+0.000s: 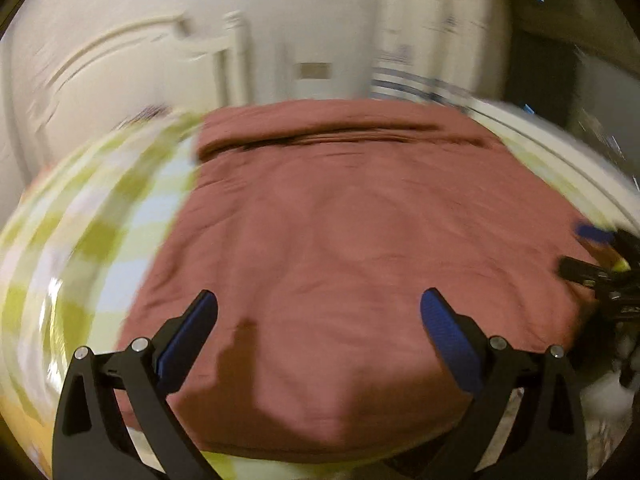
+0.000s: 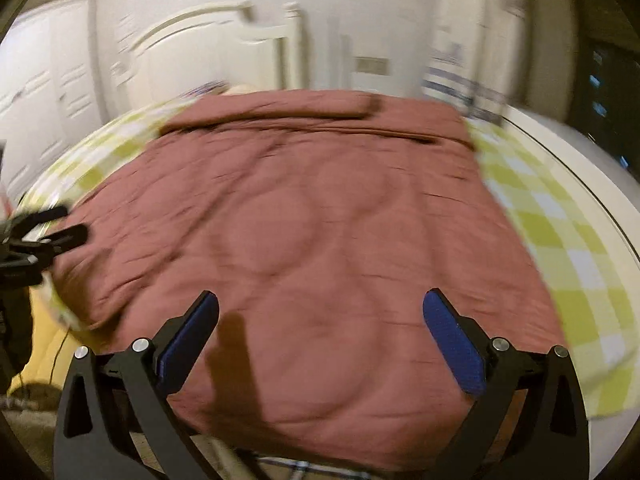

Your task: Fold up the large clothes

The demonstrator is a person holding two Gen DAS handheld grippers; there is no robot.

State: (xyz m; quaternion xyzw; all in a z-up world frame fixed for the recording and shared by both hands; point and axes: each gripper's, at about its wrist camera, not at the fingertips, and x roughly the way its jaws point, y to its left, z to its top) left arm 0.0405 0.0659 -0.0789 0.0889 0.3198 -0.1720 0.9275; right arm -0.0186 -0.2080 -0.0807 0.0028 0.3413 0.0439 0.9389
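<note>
On the left there's the bed (image 1: 92, 216) with its green-and-white checked sheet, and a white headboard (image 1: 120, 64) behind it. The left tongs (image 1: 318, 344) hang over the near edge of the bed with their blue-padded jaws spread wide, holding nothing.

In the middle is the thing to be folded: a big reddish-brown quilted blanket (image 1: 340, 240) spread pretty flat across the bed. It covers most of the sheet, its near edge droops over the foot of the bed, and at the far end a strip looks folded back on itself.

On the right, the right tongs (image 2: 320, 344) are also wide open and empty, hovering above the near edge of the blanket. More checked sheet shows to their right, then the white bed frame (image 2: 580, 184).

Both views are motion-blurred, so fine detail is a guess. My read: this is the very start of a fold, with nothing gripped. Next move probably needs each set of tongs to drop to a near corner, pinch the thick fabric properly, then carry the edge toward the headboard evenly so it doesn't bunch up.
</note>
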